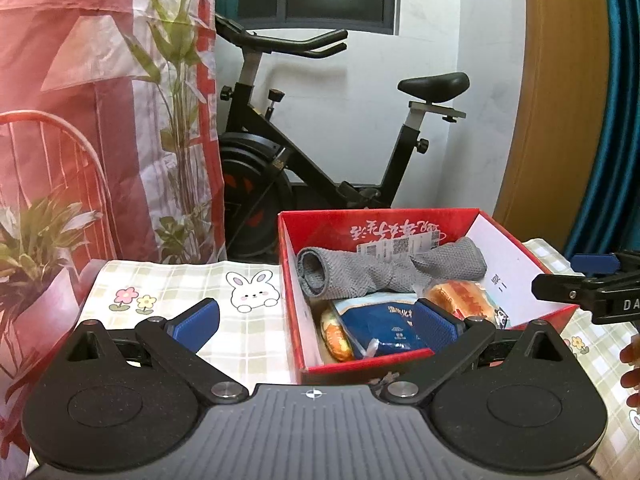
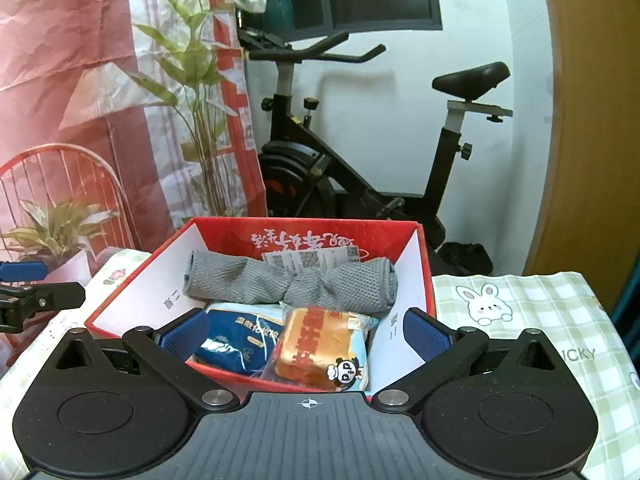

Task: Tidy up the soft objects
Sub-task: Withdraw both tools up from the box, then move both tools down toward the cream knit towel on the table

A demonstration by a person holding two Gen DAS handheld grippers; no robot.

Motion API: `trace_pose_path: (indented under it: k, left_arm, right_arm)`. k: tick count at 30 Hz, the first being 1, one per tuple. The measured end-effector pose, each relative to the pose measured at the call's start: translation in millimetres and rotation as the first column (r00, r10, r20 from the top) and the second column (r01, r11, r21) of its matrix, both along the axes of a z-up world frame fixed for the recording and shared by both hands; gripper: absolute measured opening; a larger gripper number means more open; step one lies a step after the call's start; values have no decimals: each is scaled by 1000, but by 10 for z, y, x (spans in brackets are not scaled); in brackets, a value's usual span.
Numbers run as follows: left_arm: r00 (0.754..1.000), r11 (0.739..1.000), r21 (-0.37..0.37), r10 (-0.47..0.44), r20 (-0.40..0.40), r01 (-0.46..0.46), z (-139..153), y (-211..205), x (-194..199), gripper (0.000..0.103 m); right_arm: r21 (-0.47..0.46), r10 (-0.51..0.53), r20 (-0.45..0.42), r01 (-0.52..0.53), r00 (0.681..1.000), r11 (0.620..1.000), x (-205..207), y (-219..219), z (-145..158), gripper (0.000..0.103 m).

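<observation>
1. Soft things sit together inside the red box (image 2: 424, 276) on the checked tablecloth (image 2: 532, 320): a twisted grey towel (image 2: 292, 282) lies across the back, a blue packet (image 2: 236, 342) is in front of it on the left, and a wrapped bread bun (image 2: 316, 354) leans against the packet on the right. The left wrist view shows a second orange-wrapped bun (image 1: 334, 334) tucked low at the box's left front corner.
2. Both tongs are spread wide with nothing between the pads. The left gripper (image 1: 318, 326) hangs over the box's left front corner; the right gripper (image 2: 306, 334) hangs above the front of the box, over the packet and bun.
3. No soft item shows on the cloth outside the box, so the sorting looks close to done; what remains seems to be tidying or pulling away.
4. If tidying, take the towel at its narrow twisted middle, where the pads can close around it fully.
5. Squeeze the bun gently, since it will crush easily.
6. Come down straight and stay clear of the box walls, since the light cardboard could slide.
7. Keep the two tools apart; they sit near each other here.
</observation>
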State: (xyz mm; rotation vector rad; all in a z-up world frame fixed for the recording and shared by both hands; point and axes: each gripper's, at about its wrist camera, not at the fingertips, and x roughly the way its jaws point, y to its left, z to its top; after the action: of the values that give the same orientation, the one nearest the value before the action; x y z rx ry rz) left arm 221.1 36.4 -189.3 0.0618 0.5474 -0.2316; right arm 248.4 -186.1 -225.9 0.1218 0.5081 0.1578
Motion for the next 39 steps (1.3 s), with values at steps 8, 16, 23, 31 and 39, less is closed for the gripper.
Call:
trace_pose_path:
  k: [8,16,23,31,39]
  left_arm:
    - [1000,1000,-5,3,15,-3,-101,46,-173,103]
    - [1000,1000,-1,9,-3,-9,-226,101,-326,103]
    - [999,999,25,23,-41,-22,-372,192,-471,103]
    - [992,1000,-2,6,-123,-7,-601,290,-532,103]
    - [985,999,-34,-43,-170,38,-794,221,-631,101]
  right_arm:
    - [29,-11,56,9,998,1000,-270,21,-83,103]
    - [8,3,109,-4,994,1000,-517,109,-186,103]
    - [-34,27,91,-24,995,999,-710,201,-322,103]
    - [-45,1,11,-1,1000,999,-845,234,-616,103]
    - [-26,7,-50,-9,999,1000,-1006,234,-849,102]
